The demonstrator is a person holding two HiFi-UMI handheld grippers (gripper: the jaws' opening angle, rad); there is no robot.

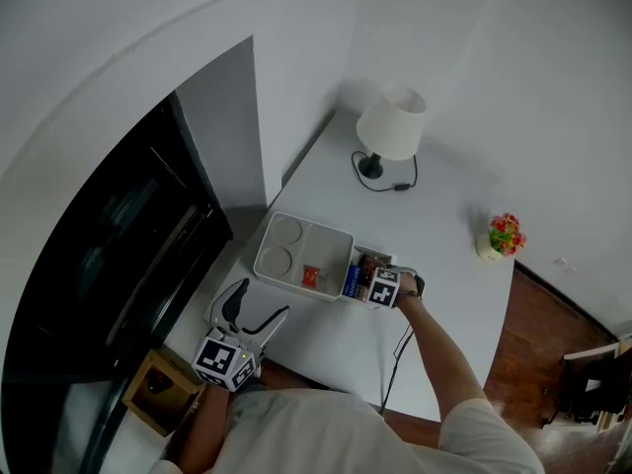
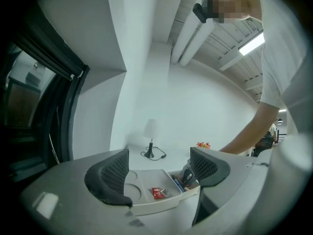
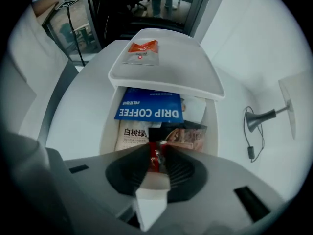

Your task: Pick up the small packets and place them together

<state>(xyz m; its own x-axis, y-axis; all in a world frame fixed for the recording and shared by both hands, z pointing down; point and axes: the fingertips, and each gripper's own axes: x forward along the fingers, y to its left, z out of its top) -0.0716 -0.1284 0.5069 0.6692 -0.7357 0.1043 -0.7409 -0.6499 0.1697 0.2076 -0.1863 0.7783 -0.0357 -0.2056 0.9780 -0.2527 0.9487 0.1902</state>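
Jaws of the right gripper [image 3: 156,150] pinch a crinkly, glossy red packet [image 3: 155,158].

you're in an office-type room: white table [image 1: 444,215], lamp [image 1: 390,126], flower pot [image 1: 502,236], dark glass partition [image 1: 109,265], ceiling strip light [image 2: 252,44].

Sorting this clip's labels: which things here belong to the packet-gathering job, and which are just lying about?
In the job: right gripper, shut on a red packet; the open box of packets below it, drip coffee packet included; the white tray with another red packet.
Lying about: table lamp; flower pot; left gripper, open and empty.
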